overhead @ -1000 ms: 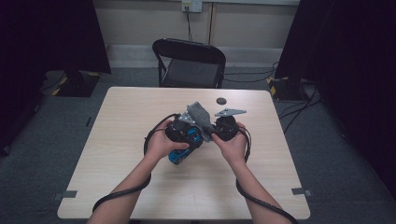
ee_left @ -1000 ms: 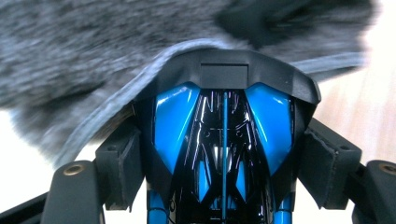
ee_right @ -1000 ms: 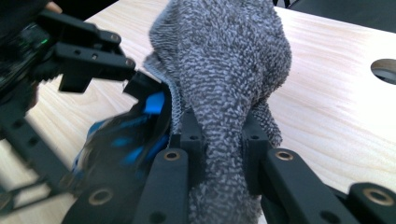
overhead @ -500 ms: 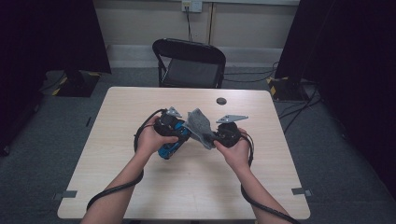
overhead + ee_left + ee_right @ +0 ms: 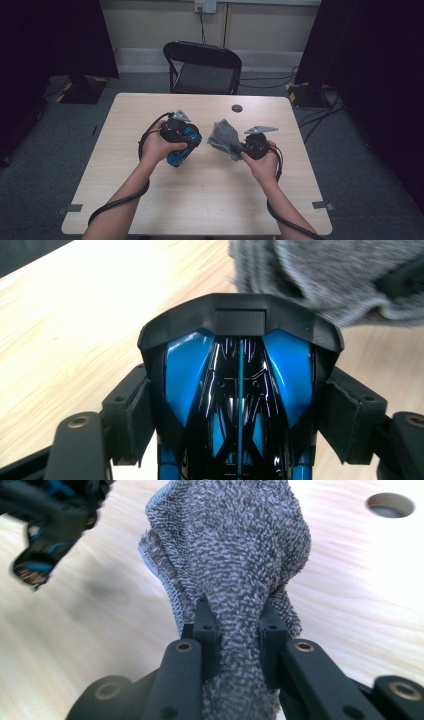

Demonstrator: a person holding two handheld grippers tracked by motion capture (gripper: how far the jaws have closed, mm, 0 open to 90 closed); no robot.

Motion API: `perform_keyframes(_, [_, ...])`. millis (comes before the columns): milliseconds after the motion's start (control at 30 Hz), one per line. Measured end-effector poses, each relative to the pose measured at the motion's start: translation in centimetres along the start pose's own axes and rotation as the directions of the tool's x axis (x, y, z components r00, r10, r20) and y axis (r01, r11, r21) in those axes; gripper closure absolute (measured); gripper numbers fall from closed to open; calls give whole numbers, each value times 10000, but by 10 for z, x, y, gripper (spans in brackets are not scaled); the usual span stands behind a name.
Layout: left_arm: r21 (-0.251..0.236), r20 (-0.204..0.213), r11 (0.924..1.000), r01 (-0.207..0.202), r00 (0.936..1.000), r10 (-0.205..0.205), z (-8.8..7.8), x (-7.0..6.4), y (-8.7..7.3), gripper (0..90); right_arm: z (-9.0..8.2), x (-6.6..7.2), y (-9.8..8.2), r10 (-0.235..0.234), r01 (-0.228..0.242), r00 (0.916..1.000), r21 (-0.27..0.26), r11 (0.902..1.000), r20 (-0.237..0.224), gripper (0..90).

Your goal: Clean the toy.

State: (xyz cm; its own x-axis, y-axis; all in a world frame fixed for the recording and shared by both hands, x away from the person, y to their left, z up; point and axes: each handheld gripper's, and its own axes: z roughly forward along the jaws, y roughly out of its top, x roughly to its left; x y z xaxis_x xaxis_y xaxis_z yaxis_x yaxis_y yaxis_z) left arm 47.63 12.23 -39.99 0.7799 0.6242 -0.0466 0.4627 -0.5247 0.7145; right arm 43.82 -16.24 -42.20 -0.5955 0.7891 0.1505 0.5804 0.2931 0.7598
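Note:
A glossy blue and black toy car is clamped between the pads of my left gripper, left of the table's middle. The car's dark curved end points away from the camera in the left gripper view. My right gripper is shut on a bunched grey towelling cloth, which stands up from the jaws. A gap of bare wood separates cloth and car. The cloth shows blurred beyond the car, and the car shows blurred at the upper left of the right gripper view.
The light wooden table has a round dark hole near its far edge. A black folding chair stands behind the table. Black cables trail from both grippers along the forearms.
The two hands have drawn apart: the left one with the car went left, the right one with the cloth went right. The cloth no longer lies against the car.

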Motion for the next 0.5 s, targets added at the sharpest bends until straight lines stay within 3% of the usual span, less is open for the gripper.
perform_keyframes(233, [-45, 262, 9996, -287, 9992, 288, 6, -13, 10, 255, 6, 4, 8, 22, -22, 10000, -79, 10000, 92, 762])
perform_keyframes(500, [33, 248, 9996, -288, 9993, 287, 12, -15, 10, 255, 12, 19, 13, -191, 189, 9996, -111, 9998, -184, 762])
